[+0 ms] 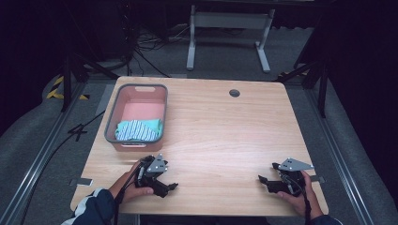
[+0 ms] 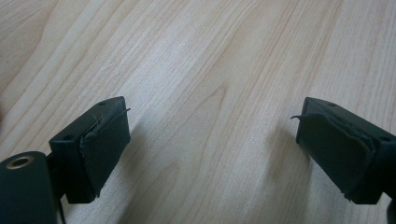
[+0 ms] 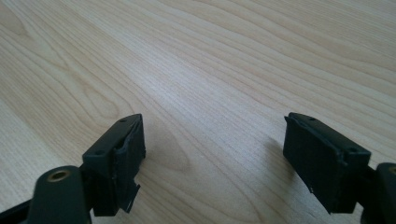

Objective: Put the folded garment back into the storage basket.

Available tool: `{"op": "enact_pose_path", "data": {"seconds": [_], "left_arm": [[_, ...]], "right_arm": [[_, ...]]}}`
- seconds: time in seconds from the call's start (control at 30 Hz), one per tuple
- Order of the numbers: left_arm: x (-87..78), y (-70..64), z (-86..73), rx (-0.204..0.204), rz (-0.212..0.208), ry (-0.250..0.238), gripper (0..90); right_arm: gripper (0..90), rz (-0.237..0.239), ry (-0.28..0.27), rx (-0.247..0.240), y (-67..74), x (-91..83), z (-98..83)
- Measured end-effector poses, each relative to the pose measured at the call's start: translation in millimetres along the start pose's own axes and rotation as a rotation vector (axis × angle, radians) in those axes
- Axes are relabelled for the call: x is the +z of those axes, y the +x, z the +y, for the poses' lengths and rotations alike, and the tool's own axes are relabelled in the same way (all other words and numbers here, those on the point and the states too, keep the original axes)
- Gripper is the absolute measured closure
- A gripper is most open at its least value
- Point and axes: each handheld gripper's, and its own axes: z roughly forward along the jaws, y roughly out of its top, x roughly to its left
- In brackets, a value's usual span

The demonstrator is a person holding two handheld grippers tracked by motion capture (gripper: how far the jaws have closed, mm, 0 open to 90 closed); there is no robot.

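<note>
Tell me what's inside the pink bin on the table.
The pink bin holds a folded cloth, striped white and teal, lying at its near end. The far half shows bare pink floor. Whatever lies under the cloth is covered.
</note>
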Motion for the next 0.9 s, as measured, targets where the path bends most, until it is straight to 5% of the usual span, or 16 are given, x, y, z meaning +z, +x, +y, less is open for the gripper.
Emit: {"op": "enact_pose_path", "data": {"seconds": [0.9], "left_arm": [[2.9,0.7,2.8,0.009,-0.005,0.016,4.9]], "right_arm": [[21.3,0.003,0.001,-0.001,-0.5,0.2,0.2]]}}
